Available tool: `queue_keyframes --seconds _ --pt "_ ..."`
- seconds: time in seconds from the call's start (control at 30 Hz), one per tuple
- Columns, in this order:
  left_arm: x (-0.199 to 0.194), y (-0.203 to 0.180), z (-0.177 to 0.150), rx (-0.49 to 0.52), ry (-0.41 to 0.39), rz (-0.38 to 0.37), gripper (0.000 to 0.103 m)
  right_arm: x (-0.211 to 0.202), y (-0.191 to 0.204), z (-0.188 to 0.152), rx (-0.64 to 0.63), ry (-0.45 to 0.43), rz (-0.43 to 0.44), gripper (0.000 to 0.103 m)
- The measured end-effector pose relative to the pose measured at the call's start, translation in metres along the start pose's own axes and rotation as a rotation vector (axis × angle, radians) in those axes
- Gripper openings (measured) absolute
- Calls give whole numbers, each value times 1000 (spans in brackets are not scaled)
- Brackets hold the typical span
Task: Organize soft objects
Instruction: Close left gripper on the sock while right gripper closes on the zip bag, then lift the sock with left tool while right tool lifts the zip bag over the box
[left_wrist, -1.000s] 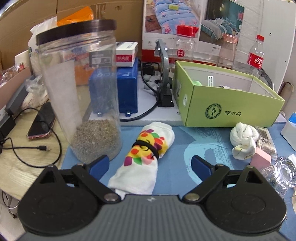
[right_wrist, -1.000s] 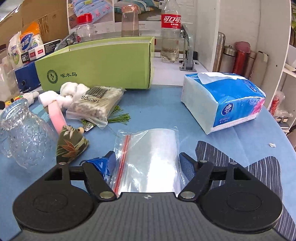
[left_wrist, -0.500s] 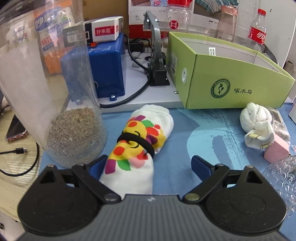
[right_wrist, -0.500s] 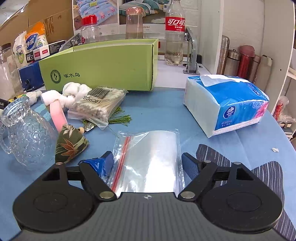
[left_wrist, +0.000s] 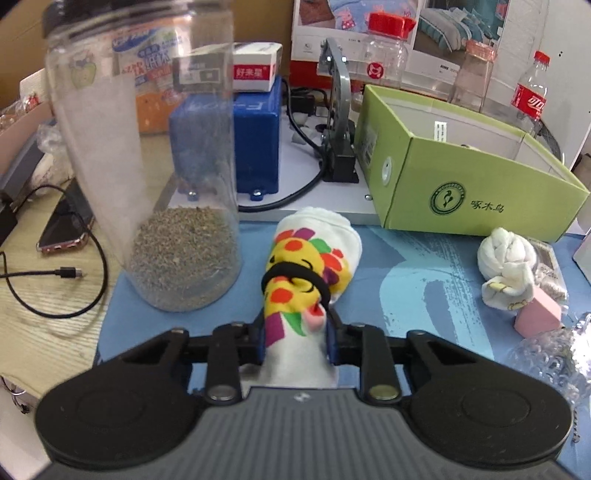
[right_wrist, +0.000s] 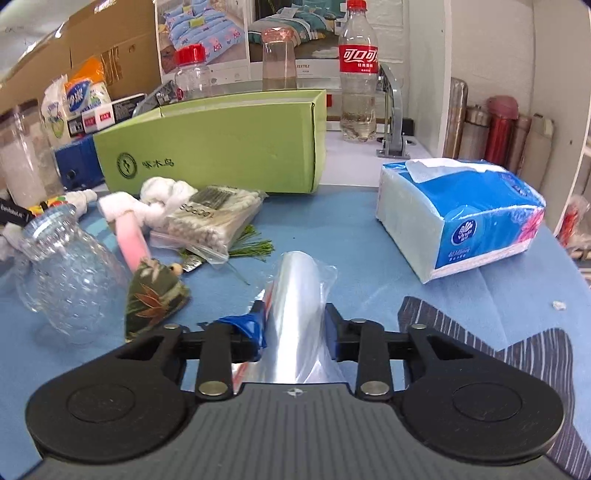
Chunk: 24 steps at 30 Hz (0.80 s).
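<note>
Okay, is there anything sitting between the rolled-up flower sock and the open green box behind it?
Nothing visible does. The left gripper is shut on the rolled white flower-print sock, and only bare blue mat lies between it and the open green cardboard box.

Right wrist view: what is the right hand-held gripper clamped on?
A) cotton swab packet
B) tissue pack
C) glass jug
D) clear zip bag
D: the right hand-held gripper has its pads pressed on the clear zip bag, which bunches up between them; the tissue pack lies apart.
</note>
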<state>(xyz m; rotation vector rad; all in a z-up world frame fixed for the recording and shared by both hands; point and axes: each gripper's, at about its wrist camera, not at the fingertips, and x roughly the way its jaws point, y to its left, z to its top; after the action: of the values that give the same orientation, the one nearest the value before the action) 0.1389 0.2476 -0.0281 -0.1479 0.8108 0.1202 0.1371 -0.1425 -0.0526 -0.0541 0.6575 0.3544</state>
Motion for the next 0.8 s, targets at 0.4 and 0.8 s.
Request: queue_keyframes --seconds 0.4,0.8 --pt "-73 -30 32 11 -131 -140 25 -64 20 55 -68 -241 95 10" --pt "18 -118 153 109 -105 -178 25 56 9 197 -46 -247 136 10"
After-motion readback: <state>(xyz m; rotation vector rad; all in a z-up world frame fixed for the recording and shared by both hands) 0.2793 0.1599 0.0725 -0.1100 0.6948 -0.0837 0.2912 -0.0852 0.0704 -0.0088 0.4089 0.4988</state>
